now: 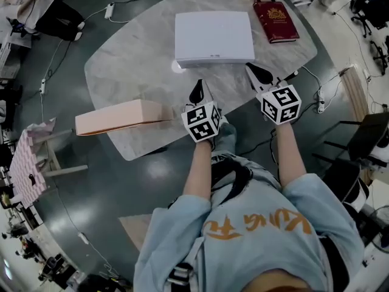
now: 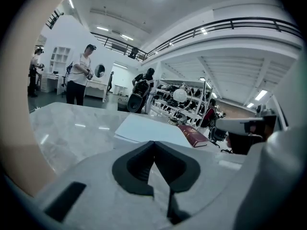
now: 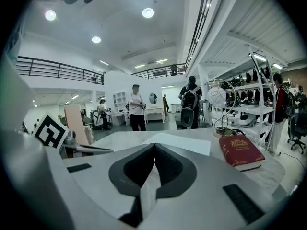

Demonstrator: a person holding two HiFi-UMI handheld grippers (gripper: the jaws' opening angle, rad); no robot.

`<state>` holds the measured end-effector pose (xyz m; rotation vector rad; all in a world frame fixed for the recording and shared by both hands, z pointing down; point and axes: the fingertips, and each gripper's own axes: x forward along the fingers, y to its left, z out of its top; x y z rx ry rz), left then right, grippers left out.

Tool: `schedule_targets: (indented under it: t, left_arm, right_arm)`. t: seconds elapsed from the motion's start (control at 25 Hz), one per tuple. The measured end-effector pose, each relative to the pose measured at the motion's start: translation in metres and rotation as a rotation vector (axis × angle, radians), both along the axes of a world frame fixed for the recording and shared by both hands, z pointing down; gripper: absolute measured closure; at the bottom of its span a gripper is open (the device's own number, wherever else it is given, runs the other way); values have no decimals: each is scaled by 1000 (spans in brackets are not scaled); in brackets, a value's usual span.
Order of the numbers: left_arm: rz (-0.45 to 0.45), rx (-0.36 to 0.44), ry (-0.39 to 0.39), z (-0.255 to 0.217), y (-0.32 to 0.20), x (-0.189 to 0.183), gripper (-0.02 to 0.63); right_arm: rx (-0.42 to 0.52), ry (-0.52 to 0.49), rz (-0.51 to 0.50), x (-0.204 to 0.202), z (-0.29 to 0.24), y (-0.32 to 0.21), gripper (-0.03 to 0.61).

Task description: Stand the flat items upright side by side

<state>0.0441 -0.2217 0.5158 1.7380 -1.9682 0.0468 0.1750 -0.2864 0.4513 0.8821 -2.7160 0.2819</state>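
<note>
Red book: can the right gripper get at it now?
Probably yes: only bare table lies between the right gripper and the red book, the white box off to one side. The gripper's shut jaws must open first.

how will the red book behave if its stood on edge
The red book looks like a stiff hardcover, so it should probably lift without flopping. It is thin for its face, so stood alone on edge it may tip. The marble table looks glossy, so its bottom edge could slide.
</note>
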Motion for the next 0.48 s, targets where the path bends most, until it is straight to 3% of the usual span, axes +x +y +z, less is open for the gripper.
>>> schedule_targets:
  t: [0.48]
  left_arm:
    - [-140, -46, 80, 26, -37, -43, 601]
  right_arm:
    - [-39, 70, -161, -62, 19, -55, 575]
